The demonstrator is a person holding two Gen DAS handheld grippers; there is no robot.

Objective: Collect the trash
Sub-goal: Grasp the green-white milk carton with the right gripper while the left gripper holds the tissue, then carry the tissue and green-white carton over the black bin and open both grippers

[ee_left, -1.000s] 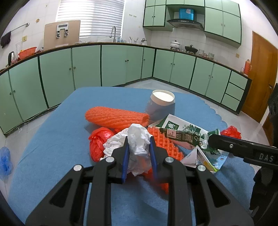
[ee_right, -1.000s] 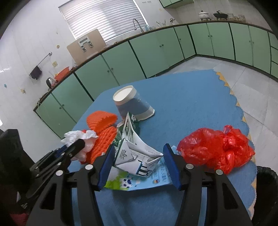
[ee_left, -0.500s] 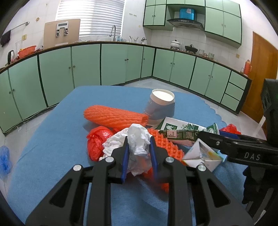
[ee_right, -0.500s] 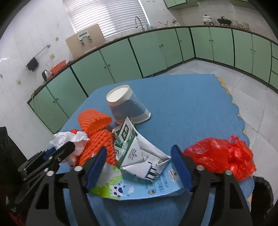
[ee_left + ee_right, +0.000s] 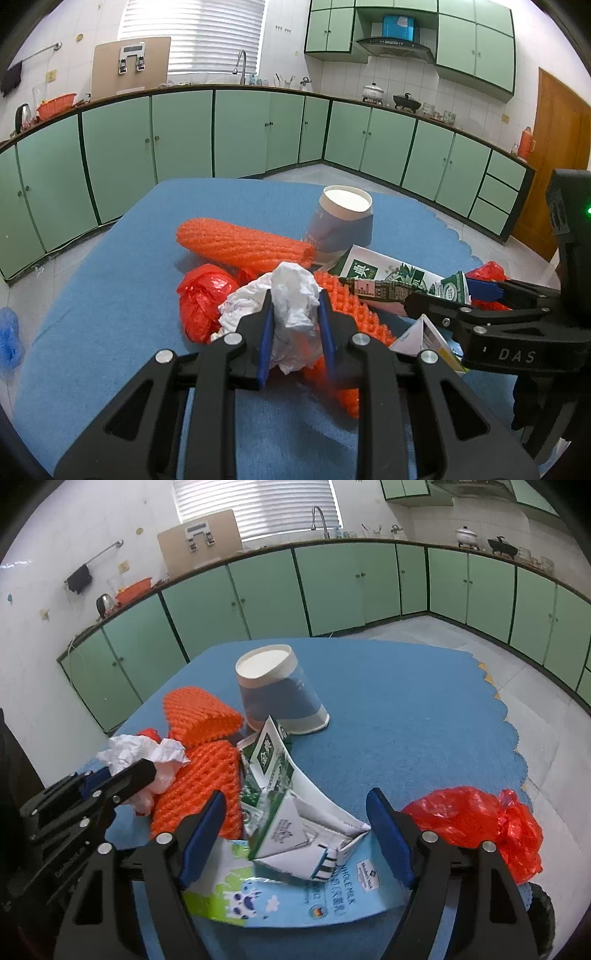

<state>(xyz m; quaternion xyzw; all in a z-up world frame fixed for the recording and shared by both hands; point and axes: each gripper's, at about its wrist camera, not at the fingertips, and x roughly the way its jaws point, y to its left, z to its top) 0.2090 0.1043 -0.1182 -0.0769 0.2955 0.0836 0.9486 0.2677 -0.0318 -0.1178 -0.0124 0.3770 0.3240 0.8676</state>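
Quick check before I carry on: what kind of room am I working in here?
A home kitchen, by the look of it: green cabinets run along the walls, a sink tap stands below the window, and a range hood hangs over pots on the counter.

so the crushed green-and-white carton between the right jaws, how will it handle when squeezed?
The crushed carton looks flattened and creased, so it will probably fold further rather than resist. It seems empty, likely light. It lies on the flat blue milk carton, so that one may drag along.
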